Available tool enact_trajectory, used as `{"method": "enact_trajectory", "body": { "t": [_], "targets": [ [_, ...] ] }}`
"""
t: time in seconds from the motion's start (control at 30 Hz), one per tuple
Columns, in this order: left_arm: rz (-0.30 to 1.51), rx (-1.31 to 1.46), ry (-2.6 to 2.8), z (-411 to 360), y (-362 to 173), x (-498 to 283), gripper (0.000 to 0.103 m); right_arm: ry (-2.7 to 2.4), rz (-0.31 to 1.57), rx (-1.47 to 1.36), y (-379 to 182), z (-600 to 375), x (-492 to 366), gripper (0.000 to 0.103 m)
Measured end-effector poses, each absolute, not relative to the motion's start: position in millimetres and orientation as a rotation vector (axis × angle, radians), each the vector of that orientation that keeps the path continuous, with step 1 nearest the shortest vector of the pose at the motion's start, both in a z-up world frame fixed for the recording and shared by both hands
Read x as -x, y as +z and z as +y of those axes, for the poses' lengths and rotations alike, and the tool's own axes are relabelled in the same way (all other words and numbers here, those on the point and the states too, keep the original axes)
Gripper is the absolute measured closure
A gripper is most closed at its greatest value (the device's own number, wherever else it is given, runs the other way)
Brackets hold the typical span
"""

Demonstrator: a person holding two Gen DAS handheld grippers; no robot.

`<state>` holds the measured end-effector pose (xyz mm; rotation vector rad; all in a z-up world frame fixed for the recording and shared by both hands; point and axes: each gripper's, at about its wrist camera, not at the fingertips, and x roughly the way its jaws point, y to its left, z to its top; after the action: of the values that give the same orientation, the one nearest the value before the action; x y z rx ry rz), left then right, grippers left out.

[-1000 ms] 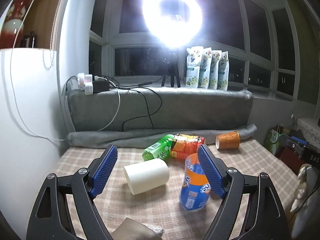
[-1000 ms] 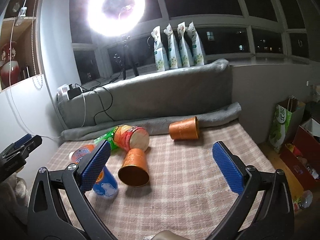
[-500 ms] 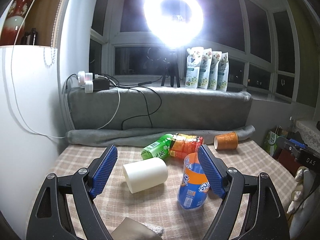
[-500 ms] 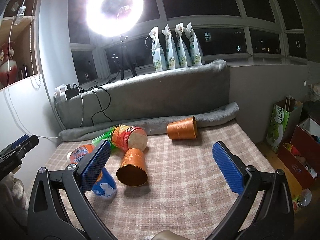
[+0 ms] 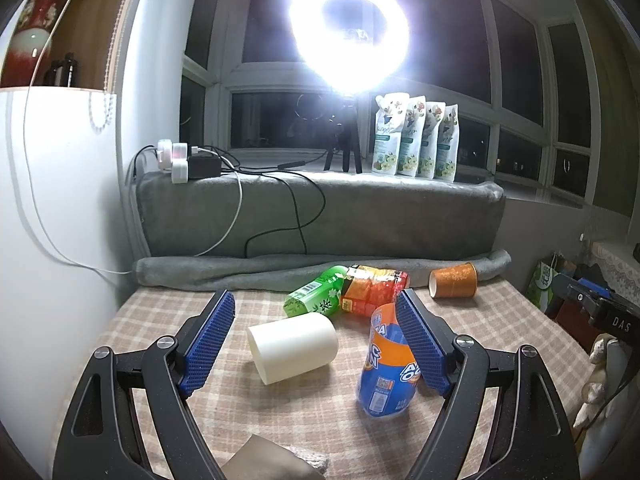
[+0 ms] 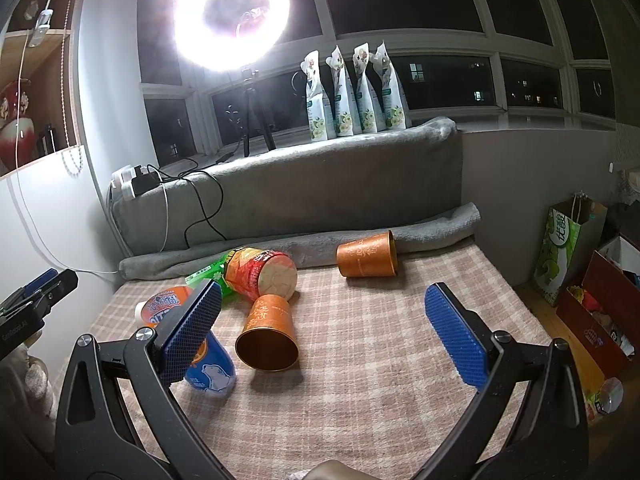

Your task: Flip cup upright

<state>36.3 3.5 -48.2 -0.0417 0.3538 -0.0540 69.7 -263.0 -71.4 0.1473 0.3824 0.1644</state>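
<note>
Both grippers hover above a desk [image 6: 392, 384] covered with a pink-and-beige checked cloth, and both have their jaws spread wide with nothing between the blue pads. In the left wrist view, the left gripper [image 5: 316, 344] frames a white cup [image 5: 294, 346] lying on its side on the cloth, its mouth turned toward the lower left; the cup sits between the two pads but touches neither. Just to the right of it, an orange-and-blue bottle [image 5: 386, 368] lies partly behind the right-hand pad. Beyond these, a green bottle [image 5: 316, 296] and a red-orange snack canister [image 5: 374, 290] lie together on their sides, and a copper-orange paper cup [image 5: 454, 280] lies on its side against a rolled grey blanket [image 5: 240, 270] at the back edge of the desk. In the right wrist view, the right gripper [image 6: 324, 332] faces a second copper-orange cup [image 6: 269, 334] lying tipped over with its open mouth toward the camera, nearer the left pad than the right and touching neither. Its base rests against the snack canister [image 6: 260, 274], whose end faces the camera. The far orange cup [image 6: 368, 255] lies on its side next to the blanket roll. A bright ring light [image 6: 232, 16] on a tripod stands on the windowsill beside four upright pouches [image 6: 354, 92].
</note>
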Motion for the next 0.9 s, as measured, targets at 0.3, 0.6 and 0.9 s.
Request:
{"method": "enact_trajectory", "body": {
  "t": [0.3,0.6,0.9],
  "targets": [
    [0.356,0.043,-0.056,3.3,-49.0,-35.9,0.02,0.163,0.386,-0.146,-73.9,-263.1,-69.7,0.0],
    [0.359,0.047,-0.059,1.4,-50.1,-35.0,0.02,0.162,0.39,-0.147,-75.2,-262.8,-70.0,0.0],
    [0.362,0.055,-0.059,4.1,-50.3,-36.9,0.02,0.163,0.394,-0.147,-77.5,-262.3,-70.5,0.0]
  ]
}}
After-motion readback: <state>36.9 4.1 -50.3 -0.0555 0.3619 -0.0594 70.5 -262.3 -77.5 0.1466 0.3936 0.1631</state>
